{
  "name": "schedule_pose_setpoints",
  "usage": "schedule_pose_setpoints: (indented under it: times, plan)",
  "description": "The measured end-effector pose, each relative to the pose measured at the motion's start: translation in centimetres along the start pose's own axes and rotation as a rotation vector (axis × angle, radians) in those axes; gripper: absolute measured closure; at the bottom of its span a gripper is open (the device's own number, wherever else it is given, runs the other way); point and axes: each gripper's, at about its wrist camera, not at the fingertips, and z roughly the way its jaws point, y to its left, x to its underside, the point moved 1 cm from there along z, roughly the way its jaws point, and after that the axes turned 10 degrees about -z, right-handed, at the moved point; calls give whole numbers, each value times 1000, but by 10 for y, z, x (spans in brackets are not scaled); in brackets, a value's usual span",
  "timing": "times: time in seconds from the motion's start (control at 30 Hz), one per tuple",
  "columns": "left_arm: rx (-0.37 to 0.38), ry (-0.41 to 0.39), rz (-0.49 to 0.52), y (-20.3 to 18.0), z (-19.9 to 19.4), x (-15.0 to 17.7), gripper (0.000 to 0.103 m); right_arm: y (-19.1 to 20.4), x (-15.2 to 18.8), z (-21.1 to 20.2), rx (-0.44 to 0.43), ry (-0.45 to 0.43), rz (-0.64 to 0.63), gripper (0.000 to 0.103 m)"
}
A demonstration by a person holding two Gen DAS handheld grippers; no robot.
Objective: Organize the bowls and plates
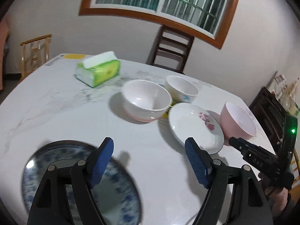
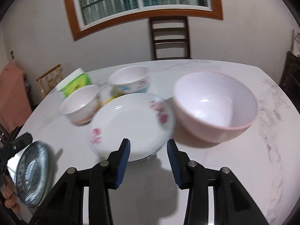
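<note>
On the white marble table lie a white plate with pink flowers, a pink bowl, a white bowl with a pink base and a white bowl with a blue print. A dark blue-patterned plate lies at the near left. My left gripper is open and empty, with its left finger over that plate. My right gripper is open just short of the flowered plate's near rim, its pads clear of the rim.
A green tissue pack lies at the far left of the table. A dark wooden chair stands behind the table under a window. A dark cabinet is at the right. Something yellow shows between the bowls.
</note>
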Motion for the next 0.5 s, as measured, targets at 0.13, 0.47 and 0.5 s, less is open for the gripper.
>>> schedule_pose_setpoints:
  times: [0.13,0.47,0.5]
  plan:
    - [33,75,-25,-14,36,-3,28,-18,-3,23,-19,31,32,61]
    - [59,149,-50,-29,92,-7,30,-32,-5,66,-57,72,59,62]
    - [56,159,-53,-29,97,-7,30,-34,-5,71,-63,77,66,62]
